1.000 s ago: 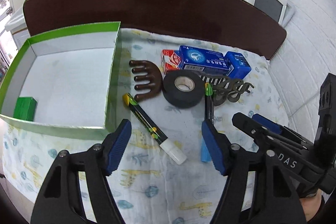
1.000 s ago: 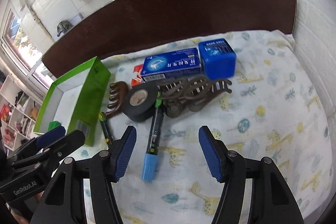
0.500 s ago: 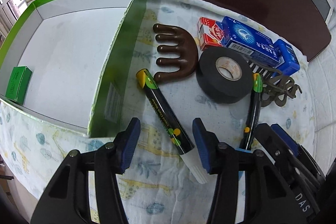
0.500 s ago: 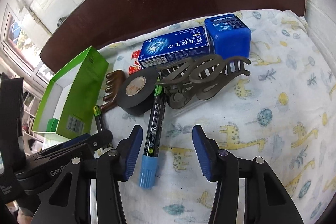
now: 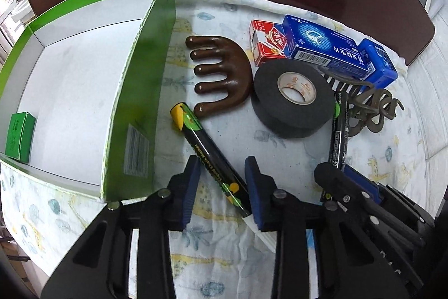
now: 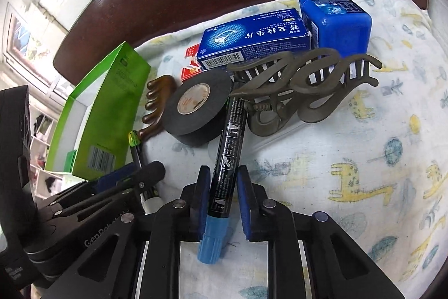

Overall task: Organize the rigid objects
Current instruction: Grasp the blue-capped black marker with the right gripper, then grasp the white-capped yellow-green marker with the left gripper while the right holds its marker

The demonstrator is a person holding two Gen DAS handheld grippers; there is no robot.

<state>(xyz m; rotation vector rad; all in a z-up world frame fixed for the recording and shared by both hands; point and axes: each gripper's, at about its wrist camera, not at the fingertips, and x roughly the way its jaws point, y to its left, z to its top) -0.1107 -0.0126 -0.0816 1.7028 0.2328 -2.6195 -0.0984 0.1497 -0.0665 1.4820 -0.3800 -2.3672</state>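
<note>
Left wrist view: the left gripper points down at the yellow-capped marker, which lies slanted between its 2 blue pads. The jaws have just been closing; the right pad looks to meet the barrel near its white end, but a gap shows at the left pad, so I judge it not yet pinched. Just left of the gripper stands the green box, with a small green carton in its far corner. Ahead lie the brown wooden comb and the black tape roll. To the right, the right gripper's jaws come in over a second marker.

Right wrist view: the right gripper straddles the blue-capped marker, jaws just closing, pads flanking the lower barrel. They look almost on it, though I cannot confirm firm contact. The marker's far end reaches up beside the tape roll and under the hair claw clip. Beyond sit the blue medicine box and blue case.

Both markers look light, stiff and smooth, likely to roll or pivot on the soft printed cloth. A hold across mid-barrel, not the cap, seems best.
</note>
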